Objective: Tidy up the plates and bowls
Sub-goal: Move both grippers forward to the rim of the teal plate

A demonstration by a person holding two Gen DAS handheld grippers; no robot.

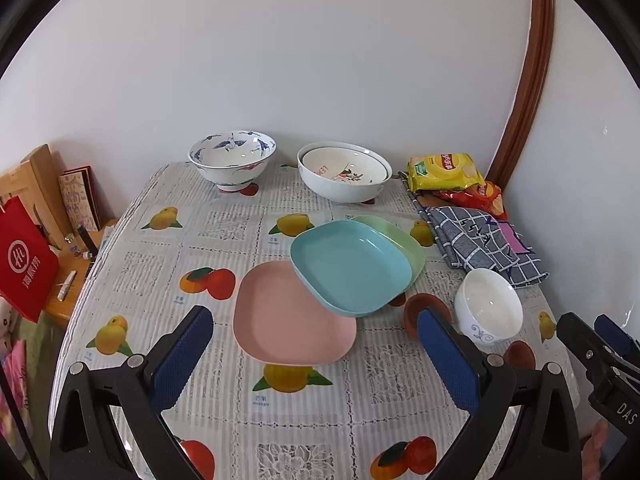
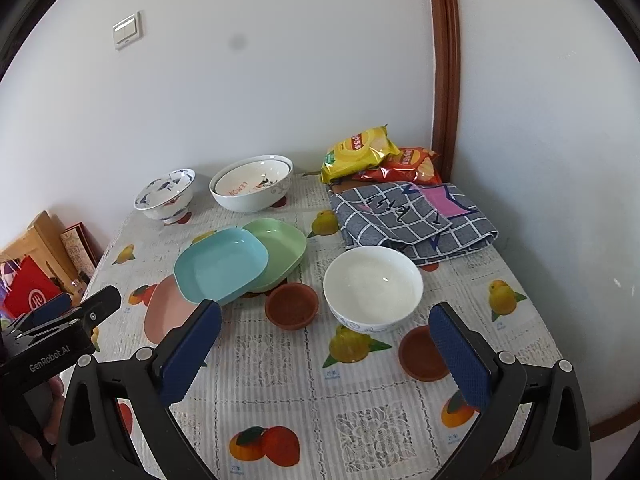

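Observation:
Three square plates overlap mid-table: a pink plate (image 1: 292,316) nearest, a blue plate (image 1: 352,266) on its far edge, a green plate (image 1: 404,240) under the blue one. A small white bowl (image 1: 489,306) stands right of them beside two brown saucers (image 2: 292,304) (image 2: 424,354). At the back stand a blue-patterned bowl (image 1: 232,162) and a large white bowl (image 1: 344,178) with a smaller bowl nested inside. My left gripper (image 1: 316,354) hovers open in front of the pink plate. My right gripper (image 2: 326,352) is open, just short of the white bowl (image 2: 373,288). Both hold nothing.
A checked cloth (image 2: 412,218) and two snack bags (image 2: 360,152) lie at the back right by the wall. A wooden stand and a red bag (image 1: 26,258) sit beyond the table's left edge. The fruit-print tablecloth (image 2: 288,396) is bare near the front.

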